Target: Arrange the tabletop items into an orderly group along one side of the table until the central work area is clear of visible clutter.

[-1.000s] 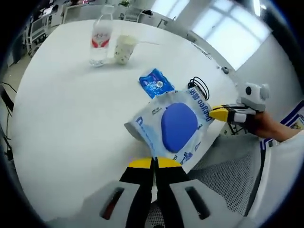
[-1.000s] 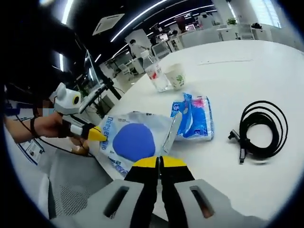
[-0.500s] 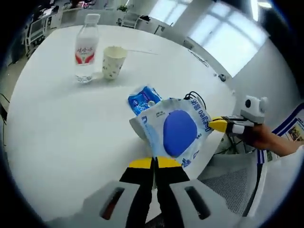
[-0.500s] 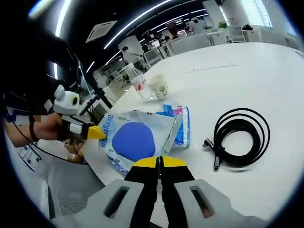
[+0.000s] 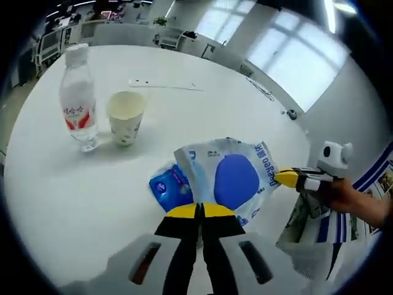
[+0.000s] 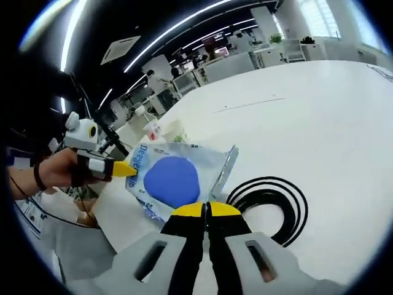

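Observation:
Both grippers hold a white bag with a blue oval (image 5: 236, 178) off the white table (image 5: 184, 61). My left gripper (image 5: 199, 211) is shut on its near edge, and my right gripper (image 5: 284, 178) pinches its right edge. In the right gripper view the bag (image 6: 172, 179) hangs between my right gripper (image 6: 206, 209) and the left gripper (image 6: 126, 168). A blue packet (image 5: 167, 187) lies partly under the bag. A water bottle (image 5: 77, 101) and a paper cup (image 5: 126, 117) stand upright at the left. A coiled black cable (image 6: 270, 206) lies just past the bag.
A thin white strip (image 5: 166, 86) lies farther back on the table, and a small dark object (image 5: 293, 114) sits near the far right edge. A person's hand (image 5: 344, 196) holds the right gripper. Grey mesh seating (image 6: 67, 246) is beside the table's edge.
Both grippers have carried the bag across the table toward the bottle and cup. It now covers part of the blue packet, and the cable sits closer under the right gripper.

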`<action>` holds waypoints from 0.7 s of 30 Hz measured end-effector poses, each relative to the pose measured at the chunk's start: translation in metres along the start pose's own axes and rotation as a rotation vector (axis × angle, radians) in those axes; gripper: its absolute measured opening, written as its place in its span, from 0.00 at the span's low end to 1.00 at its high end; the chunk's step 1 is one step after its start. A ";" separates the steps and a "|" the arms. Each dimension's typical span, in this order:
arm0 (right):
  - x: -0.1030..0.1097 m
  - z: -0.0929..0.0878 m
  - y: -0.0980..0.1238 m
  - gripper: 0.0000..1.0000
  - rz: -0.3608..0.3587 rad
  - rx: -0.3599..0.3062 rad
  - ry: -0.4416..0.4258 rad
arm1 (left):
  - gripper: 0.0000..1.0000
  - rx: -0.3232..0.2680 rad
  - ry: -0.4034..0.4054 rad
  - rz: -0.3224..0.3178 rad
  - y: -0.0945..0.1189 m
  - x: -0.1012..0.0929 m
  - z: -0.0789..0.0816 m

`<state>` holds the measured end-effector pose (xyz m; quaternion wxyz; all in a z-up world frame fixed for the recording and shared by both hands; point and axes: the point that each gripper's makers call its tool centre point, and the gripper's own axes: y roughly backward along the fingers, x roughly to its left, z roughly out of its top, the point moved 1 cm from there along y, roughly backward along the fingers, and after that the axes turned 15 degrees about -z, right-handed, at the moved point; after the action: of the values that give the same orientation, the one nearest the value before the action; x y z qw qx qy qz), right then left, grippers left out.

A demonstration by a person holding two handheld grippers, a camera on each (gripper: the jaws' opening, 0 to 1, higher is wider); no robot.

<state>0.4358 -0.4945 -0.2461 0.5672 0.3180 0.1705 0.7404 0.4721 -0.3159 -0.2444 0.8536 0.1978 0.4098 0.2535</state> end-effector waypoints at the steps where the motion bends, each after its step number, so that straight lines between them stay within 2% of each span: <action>1: -0.003 0.003 -0.002 0.00 -0.003 -0.003 0.000 | 0.00 -0.002 0.002 0.004 -0.004 0.002 0.004; 11: -0.031 0.038 -0.034 0.00 -0.026 -0.017 0.005 | 0.00 -0.025 0.021 0.058 -0.039 0.018 0.046; 18: -0.047 0.059 -0.061 0.00 -0.040 -0.020 -0.019 | 0.00 -0.095 0.103 0.113 -0.054 0.034 0.068; 21: -0.049 0.066 -0.072 0.00 -0.039 -0.016 -0.021 | 0.00 -0.107 0.118 0.133 -0.058 0.043 0.073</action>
<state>0.5399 -0.5265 -0.2549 0.5857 0.3180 0.1649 0.7271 0.5689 -0.3461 -0.2587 0.8185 0.1634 0.4314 0.3423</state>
